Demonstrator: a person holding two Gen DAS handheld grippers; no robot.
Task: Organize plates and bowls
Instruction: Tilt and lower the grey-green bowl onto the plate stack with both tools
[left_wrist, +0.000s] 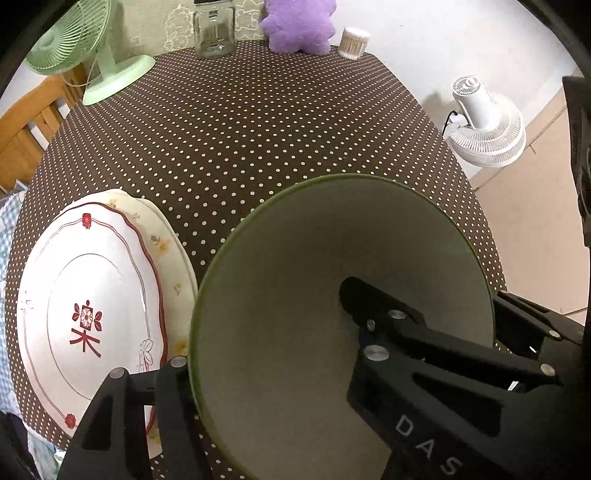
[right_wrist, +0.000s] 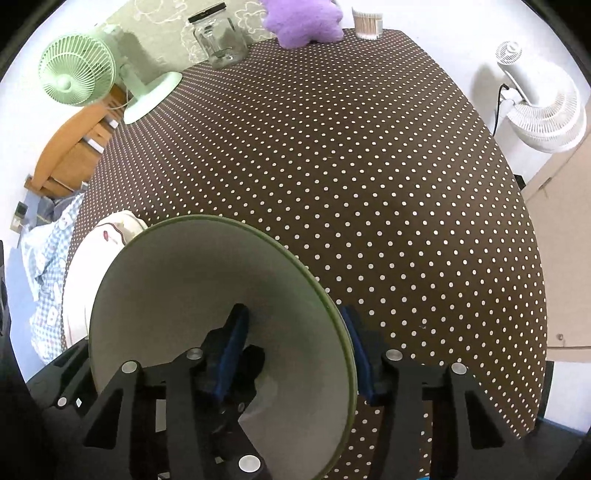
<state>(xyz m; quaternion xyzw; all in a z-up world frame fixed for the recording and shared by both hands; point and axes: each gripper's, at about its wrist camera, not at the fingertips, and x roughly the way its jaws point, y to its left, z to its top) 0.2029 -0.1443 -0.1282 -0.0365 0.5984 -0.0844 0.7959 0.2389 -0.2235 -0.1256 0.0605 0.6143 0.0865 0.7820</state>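
A green-rimmed bowl with a pale inside is held above the dotted table. My right gripper is shut on the bowl, one finger inside and one outside its right rim. In the left wrist view, the black finger inside the bowl is the right gripper's. My left gripper is near the bowl's lower left edge; I cannot tell whether it grips. A white plate with red trim lies on a cream flowered plate at the table's left front; the stack also shows in the right wrist view.
The table has a brown polka-dot cloth. At its far edge stand a green fan, a glass jar, a purple plush toy and a cotton swab tub. A white fan stands beyond the right edge.
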